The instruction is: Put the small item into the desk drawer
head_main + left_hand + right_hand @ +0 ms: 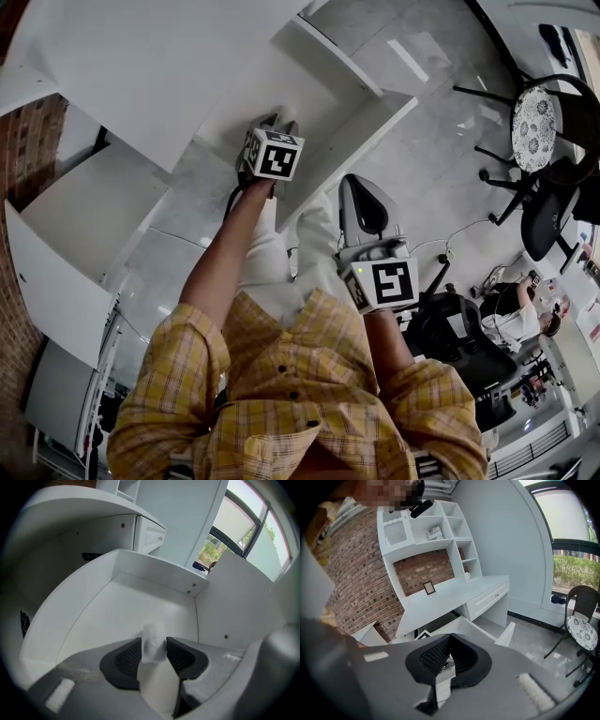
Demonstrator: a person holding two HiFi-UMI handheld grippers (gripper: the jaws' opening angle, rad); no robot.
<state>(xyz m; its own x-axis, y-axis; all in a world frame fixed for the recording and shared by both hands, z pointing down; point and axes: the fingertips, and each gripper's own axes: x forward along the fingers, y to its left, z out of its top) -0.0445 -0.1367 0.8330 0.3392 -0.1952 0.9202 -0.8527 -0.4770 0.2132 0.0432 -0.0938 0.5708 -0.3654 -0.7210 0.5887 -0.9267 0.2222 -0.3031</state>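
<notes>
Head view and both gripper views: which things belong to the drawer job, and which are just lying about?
In the job:
- small white item, clamped in the left gripper
- open white drawer that it points into

Just about:
- right gripper, shut and empty
- wall shelves
- small picture frame on the desk
- wicker chair with a patterned cushion
</notes>
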